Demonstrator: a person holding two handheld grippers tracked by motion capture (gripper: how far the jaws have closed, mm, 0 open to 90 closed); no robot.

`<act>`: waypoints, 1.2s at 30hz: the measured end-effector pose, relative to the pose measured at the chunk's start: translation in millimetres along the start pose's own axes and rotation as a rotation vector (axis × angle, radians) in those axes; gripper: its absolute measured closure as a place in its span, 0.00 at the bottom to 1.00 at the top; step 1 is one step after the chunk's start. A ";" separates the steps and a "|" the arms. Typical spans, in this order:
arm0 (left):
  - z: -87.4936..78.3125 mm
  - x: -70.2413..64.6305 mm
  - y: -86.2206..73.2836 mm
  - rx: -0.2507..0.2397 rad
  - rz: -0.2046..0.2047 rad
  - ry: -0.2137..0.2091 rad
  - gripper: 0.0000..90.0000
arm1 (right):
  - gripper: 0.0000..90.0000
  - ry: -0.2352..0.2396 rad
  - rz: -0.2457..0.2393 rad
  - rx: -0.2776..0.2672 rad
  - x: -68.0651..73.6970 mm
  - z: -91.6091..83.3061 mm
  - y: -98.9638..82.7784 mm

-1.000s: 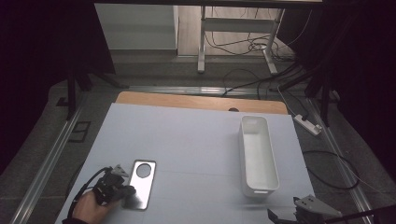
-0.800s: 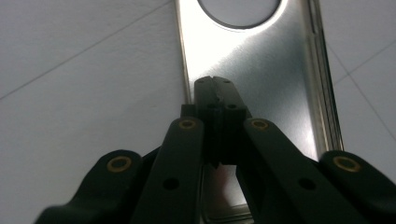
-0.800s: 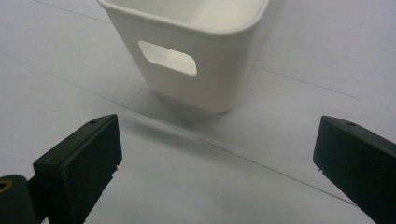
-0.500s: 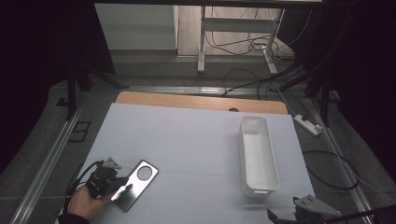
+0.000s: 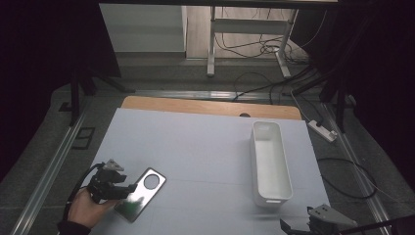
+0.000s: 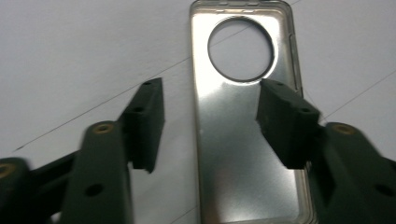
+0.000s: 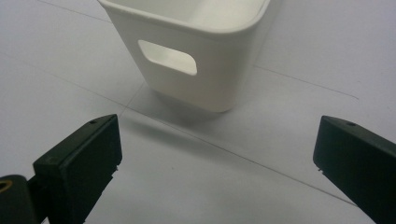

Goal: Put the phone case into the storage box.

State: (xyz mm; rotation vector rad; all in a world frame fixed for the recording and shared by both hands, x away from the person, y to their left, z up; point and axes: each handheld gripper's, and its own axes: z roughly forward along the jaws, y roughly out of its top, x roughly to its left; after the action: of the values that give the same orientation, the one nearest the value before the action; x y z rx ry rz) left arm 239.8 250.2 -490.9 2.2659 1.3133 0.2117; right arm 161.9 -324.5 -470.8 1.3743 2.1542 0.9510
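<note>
White table sheet (image 5: 205,147) amid dark room, left claw (image 5: 128,188) spread over metal plate (image 5: 142,193), right claw (image 7: 215,154) spread.

The left gripper (image 5: 128,188) is black, with a small grey three-cornered plate on top and a black cable that loops out behind it. The hand (image 5: 87,209) on it has a dark sleeve at the wrist. Its two fingers (image 6: 147,122) are thick, dark, flat blocks with small round holes and brass-coloured screws. The right gripper (image 7: 217,172) has the same dark block fingers and a grey plate.
</note>
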 end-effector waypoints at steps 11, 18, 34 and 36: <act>-7.9 20.4 -8.7 -0.006 -0.047 -0.004 0.01 | 0.01 0.001 -0.004 -0.002 0.4 -0.1 0.1; -0.2 14.0 -7.3 0.026 -0.003 0.003 0.00 | 0.01 0.000 -0.004 -0.003 0.6 -0.4 0.0; 32.7 1.8 -14.6 0.119 0.047 0.026 0.00 | 0.01 0.001 -0.008 -0.005 0.6 -0.6 -0.3; 34.8 0.9 -15.1 0.132 0.051 0.036 0.00 | 0.01 0.001 -0.009 -0.005 0.7 -0.6 -0.3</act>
State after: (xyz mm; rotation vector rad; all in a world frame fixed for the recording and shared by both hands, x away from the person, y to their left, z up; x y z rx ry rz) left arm 241.7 244.9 -528.4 2.4184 1.3240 0.1899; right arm 161.0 -324.1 -470.6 1.3615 2.1557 0.9537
